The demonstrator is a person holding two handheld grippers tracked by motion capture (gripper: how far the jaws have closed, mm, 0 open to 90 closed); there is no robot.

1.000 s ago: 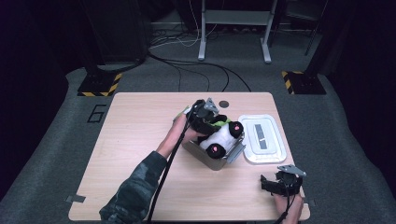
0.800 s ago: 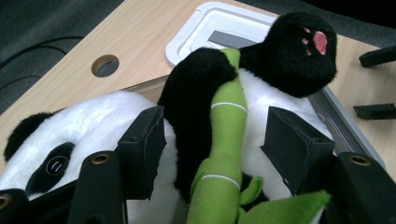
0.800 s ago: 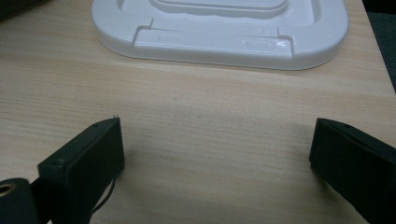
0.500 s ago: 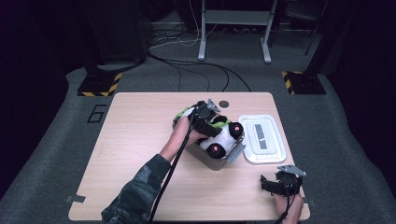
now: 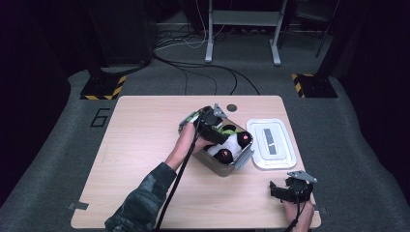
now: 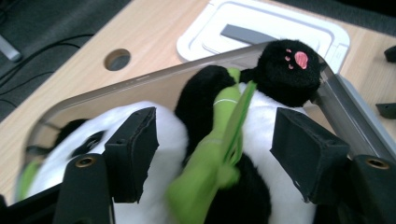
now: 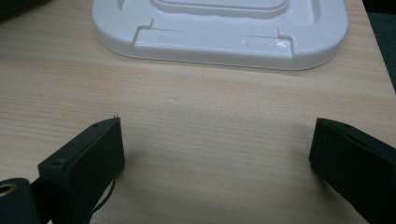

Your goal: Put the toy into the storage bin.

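1. My left tongs (image 6: 215,154) had just been opening, pads clear of the panda plush (image 6: 261,116) lying in the clear bin (image 5: 223,168) at desk (image 5: 125,145) centre.
2. My right tongs (image 7: 215,154) stood wide, empty, at five o'clock, near the white lid (image 7: 219,32).

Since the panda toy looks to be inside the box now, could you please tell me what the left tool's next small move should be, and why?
Probably lift the left tool straight up out of the clear box. Its jaws have just been opening and stand apart on either side of the panda toy, whose body sits within the box walls. The white lid lies beside the box on the table, so clearing the opening would likely come first.
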